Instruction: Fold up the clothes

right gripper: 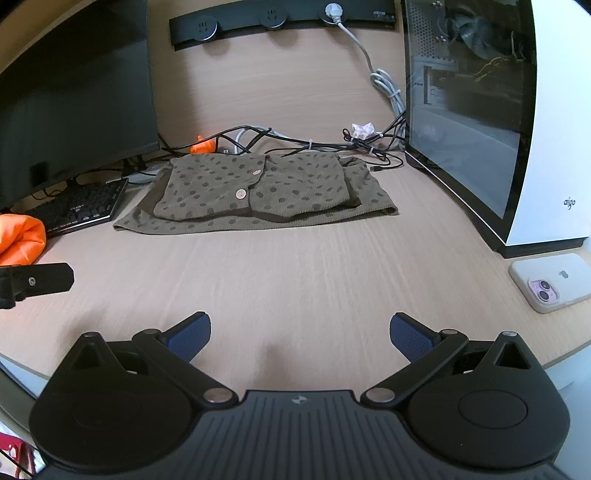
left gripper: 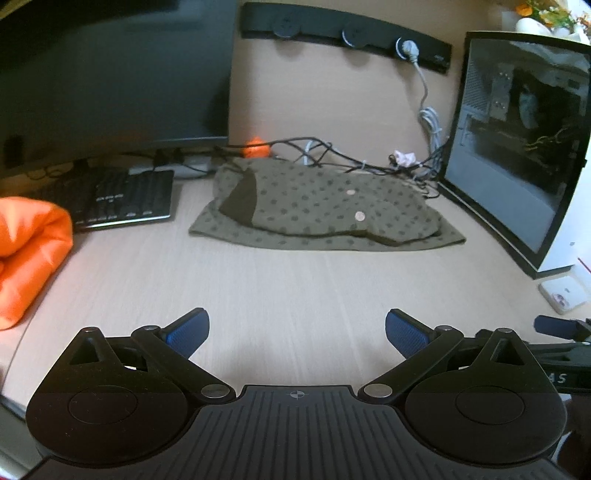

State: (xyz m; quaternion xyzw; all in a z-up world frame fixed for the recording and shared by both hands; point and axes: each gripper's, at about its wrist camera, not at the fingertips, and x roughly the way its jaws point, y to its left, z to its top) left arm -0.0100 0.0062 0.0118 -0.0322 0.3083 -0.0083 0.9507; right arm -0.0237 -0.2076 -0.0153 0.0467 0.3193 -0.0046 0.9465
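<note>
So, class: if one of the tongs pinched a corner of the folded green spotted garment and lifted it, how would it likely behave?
The green spotted garment looks like soft knit lying limp in layers, so it would probably droop and unfold. It seems light for its size. On the smooth desk, a push would likely bunch it rather than slide it whole.

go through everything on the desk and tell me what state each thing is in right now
Olive green polka-dot garment: folded, flat on desk.
Orange fabric: bunched, unfolded.
Left gripper: open, empty.
Right gripper: open, empty.
Phone in beige case: face down.
Grey plug: plugged into socket.
</note>
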